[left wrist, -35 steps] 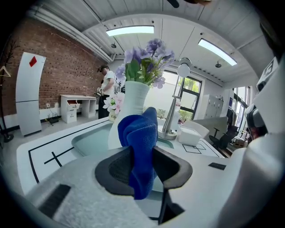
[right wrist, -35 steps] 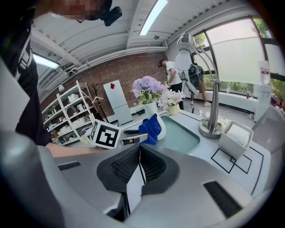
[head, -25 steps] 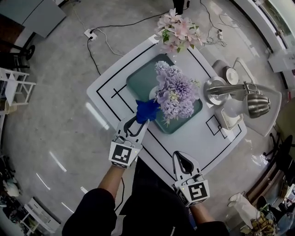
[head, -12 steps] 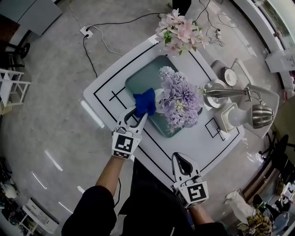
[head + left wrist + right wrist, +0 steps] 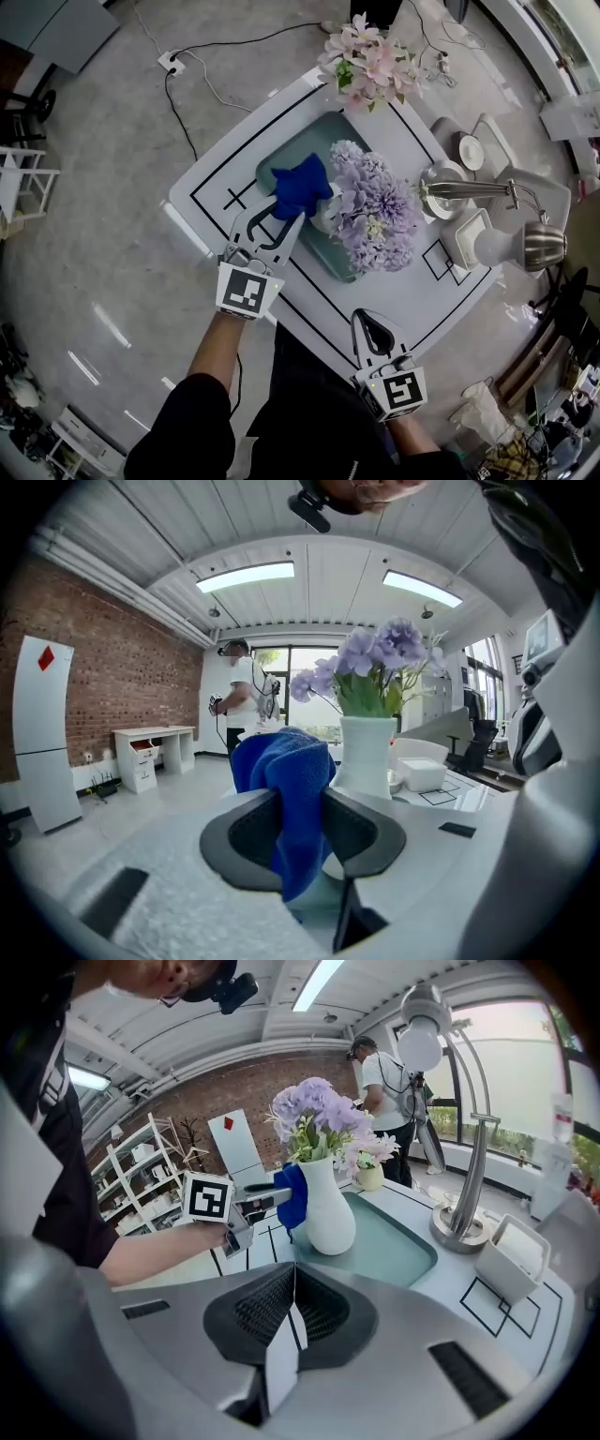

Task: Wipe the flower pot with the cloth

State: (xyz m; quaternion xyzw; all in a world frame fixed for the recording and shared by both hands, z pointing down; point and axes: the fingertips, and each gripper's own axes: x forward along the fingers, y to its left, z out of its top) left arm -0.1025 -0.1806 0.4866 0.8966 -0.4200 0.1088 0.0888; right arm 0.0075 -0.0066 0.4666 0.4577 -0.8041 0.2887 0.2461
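Left gripper: fingers pinching the blue cloth.
Cloth: seemingly touching the flower pot.
Flower pot: upright on teal tray, mid-counter.
Right gripper: fingers pressed together, at the counter's near edge.

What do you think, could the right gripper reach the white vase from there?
Probably yes. The right gripper is shut and empty, with only bare table and tray between it and the white vase. The left gripper holds the blue cloth at its other side.

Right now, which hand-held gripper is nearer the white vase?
Left. The left hand-held gripper holds the blue cloth right beside the white vase; the right hand-held gripper sits shut and empty, back near the table edge.
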